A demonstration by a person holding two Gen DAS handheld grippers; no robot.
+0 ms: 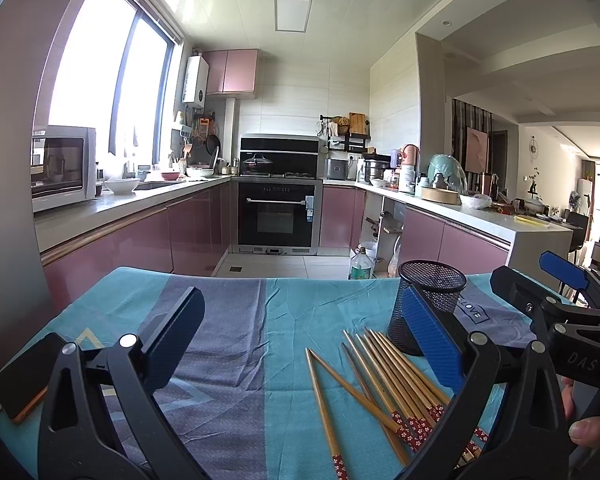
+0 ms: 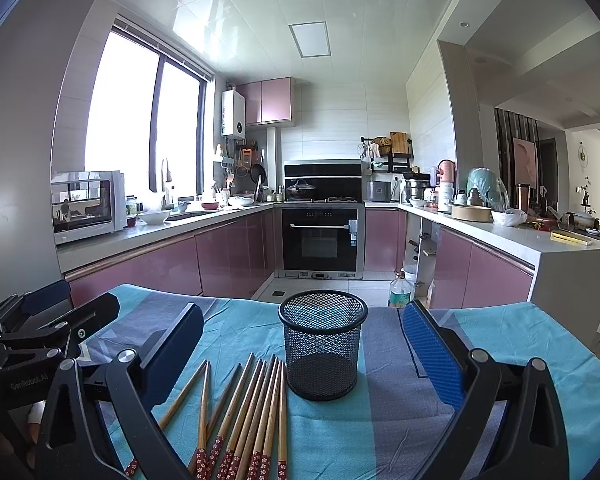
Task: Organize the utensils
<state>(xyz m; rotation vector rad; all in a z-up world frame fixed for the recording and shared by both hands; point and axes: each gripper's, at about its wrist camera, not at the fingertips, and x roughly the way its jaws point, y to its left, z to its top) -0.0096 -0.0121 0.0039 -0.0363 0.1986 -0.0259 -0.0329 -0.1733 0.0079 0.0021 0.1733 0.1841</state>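
Both grippers, left [image 1: 304, 336] and right [image 2: 304, 344], hover with jaws released over wooden red-tipped chopsticks [image 2: 252, 412] beside an empty black mesh cup [image 2: 322, 344]; nothing sorted yet, so next comes pinching one.

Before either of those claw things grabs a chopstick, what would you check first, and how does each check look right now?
1. Mesh cup upright, mouth open: ok.
2. Cup empty: ok, its bottom shows through the mesh.
3. Chopsticks within reach on the tablecloth: ok, lying loose beside the cup.
4. Chopsticks separated for a single pick: not ok, most lie bunched together.
5. Left gripper open, holding nothing: ok.
6. Right gripper open, holding nothing: ok.
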